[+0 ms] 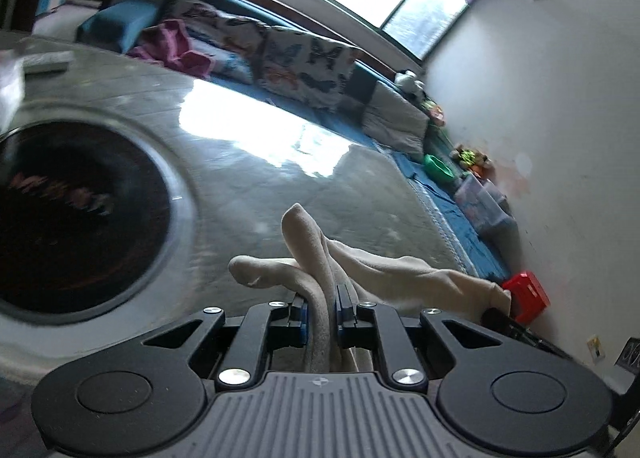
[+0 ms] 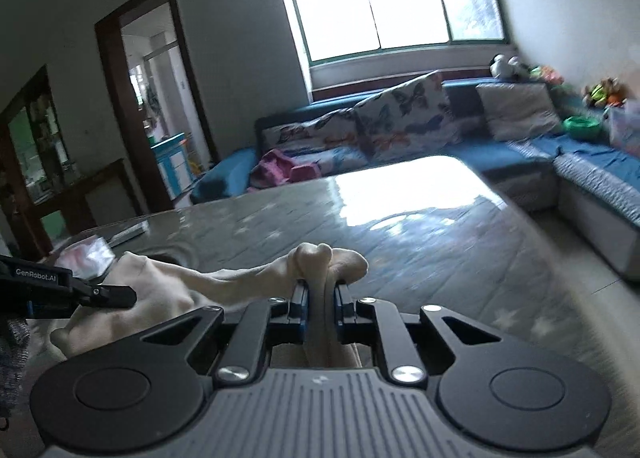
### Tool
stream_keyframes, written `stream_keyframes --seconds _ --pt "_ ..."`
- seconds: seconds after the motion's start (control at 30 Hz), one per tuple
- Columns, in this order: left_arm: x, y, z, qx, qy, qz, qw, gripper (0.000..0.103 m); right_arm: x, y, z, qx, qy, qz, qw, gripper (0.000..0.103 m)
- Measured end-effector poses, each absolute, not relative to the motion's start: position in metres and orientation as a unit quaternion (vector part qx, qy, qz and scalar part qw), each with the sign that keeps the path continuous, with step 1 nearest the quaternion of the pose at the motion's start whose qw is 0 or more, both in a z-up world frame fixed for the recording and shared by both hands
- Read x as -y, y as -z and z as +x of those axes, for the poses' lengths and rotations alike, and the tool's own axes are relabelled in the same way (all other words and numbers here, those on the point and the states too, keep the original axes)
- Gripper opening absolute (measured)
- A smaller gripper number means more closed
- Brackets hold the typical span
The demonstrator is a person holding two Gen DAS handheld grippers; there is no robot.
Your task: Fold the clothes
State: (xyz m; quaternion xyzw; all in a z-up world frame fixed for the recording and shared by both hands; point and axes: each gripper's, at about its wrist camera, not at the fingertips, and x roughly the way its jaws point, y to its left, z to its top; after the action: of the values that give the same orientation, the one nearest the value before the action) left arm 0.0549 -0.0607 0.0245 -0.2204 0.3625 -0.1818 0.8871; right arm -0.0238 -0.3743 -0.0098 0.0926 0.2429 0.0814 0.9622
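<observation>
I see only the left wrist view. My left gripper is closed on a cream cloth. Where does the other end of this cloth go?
Observer: The right gripper is shut on the same cream garment; the fabric bunches up above its fingertips.
Operator: Is the left gripper visible from that side?
Observer: Yes, the left gripper enters at the left edge of the right wrist view, lying against the cloth.
Operator: What is behind me, to the left of the sofa?
Observer: An open doorway with a dark wooden frame; through it stands a blue and white cabinet.
</observation>
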Motion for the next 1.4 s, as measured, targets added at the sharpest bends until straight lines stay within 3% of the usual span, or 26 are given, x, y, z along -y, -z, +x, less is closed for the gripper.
stream_keyframes --seconds 0.6,1.4 --pt "0.186 -0.023 0.096 -0.373 0.232 -0.14 0.887 0.013 0.457 -0.01 -0.006 -0.229 0.02 0.072 0.97 0.011" --pt "0.208 0.009 0.108 -0.421 0.231 -0.106 0.871 0.013 0.475 0.03 0.02 -0.287 0.043 0.069 0.955 0.011"
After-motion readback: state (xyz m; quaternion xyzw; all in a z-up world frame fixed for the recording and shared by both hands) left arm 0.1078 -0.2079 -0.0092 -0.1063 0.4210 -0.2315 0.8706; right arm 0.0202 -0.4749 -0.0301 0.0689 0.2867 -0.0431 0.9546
